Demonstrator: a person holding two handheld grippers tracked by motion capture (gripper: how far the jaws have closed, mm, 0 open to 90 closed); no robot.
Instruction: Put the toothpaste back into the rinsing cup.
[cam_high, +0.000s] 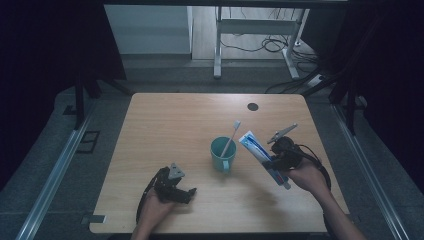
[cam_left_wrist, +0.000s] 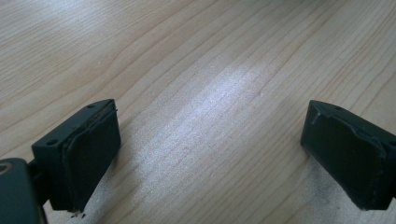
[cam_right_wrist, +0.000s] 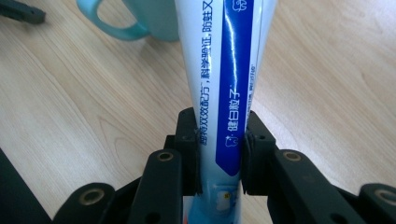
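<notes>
A white and blue toothpaste tube (cam_high: 261, 156) hangs tilted above the table, to the right of a teal mug (cam_high: 222, 154). My right gripper (cam_high: 276, 161) is shut on the tube's lower part. In the right gripper view the tube (cam_right_wrist: 224, 93) stands between the two black pads (cam_right_wrist: 192, 154), and the mug's handle (cam_right_wrist: 116, 28) lies just beyond it. A white toothbrush (cam_high: 231, 137) leans inside the mug, bristles up. My left gripper (cam_high: 192, 192) rests near the table's front left with its jaws wide apart; its view has bare wood between the pads (cam_left_wrist: 88, 154).
The wooden table (cam_high: 165, 125) is bare at the back and left. A small dark round disc (cam_high: 253, 106) sits near the far edge. Beyond the table stand a white desk frame (cam_high: 218, 45) and loose cables on the floor.
</notes>
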